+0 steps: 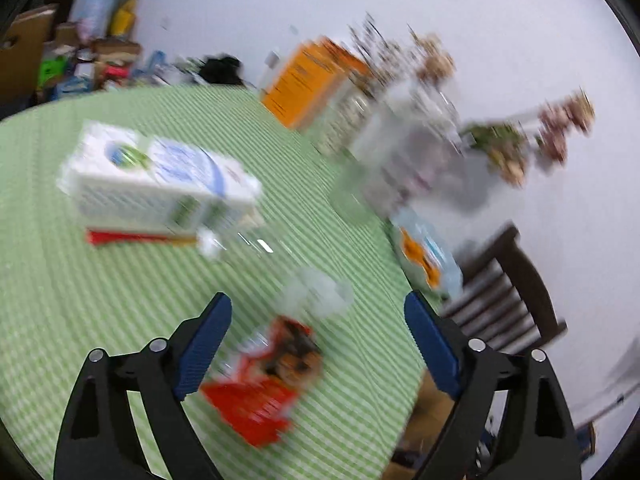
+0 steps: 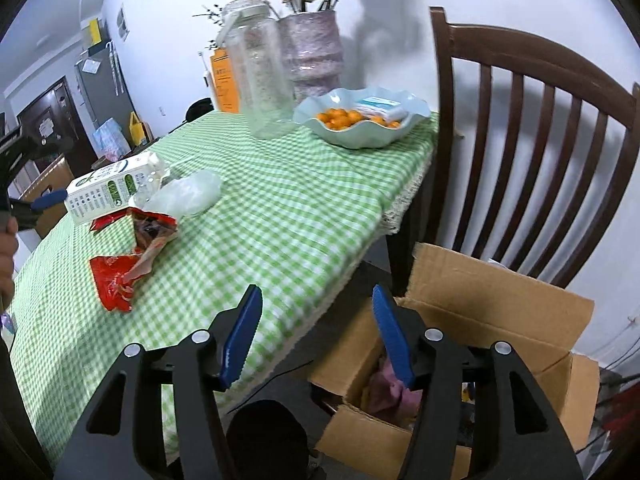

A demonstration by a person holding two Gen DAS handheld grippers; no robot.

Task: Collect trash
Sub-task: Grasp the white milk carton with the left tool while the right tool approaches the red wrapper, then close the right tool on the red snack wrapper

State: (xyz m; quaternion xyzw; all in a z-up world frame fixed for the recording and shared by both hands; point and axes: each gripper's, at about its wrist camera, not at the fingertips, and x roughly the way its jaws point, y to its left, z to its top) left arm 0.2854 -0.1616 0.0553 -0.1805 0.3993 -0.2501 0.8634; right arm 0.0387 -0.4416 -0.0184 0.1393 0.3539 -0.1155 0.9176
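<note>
Wrappers come next: my left gripper (image 1: 318,344) spreads wide above the red wrapper (image 1: 260,384), probably to straddle it; my right gripper (image 2: 316,336) hangs parted, empty, near the cardboard box (image 2: 500,320).

torn red wrapper (image 2: 128,256), milk carton (image 2: 106,192) lying on checked tablecloth (image 2: 288,208).

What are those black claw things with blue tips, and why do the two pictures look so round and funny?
A person holds a grabber tool in each hand; each carries a round-lens camera. One picture looks past the left gripper, one past the right gripper. Both are open and hold nothing. On the green checked tablecloth lie a red snack wrapper, a milk carton and a clear plastic bag. A cardboard box for trash stands on the floor beside the table.
</note>
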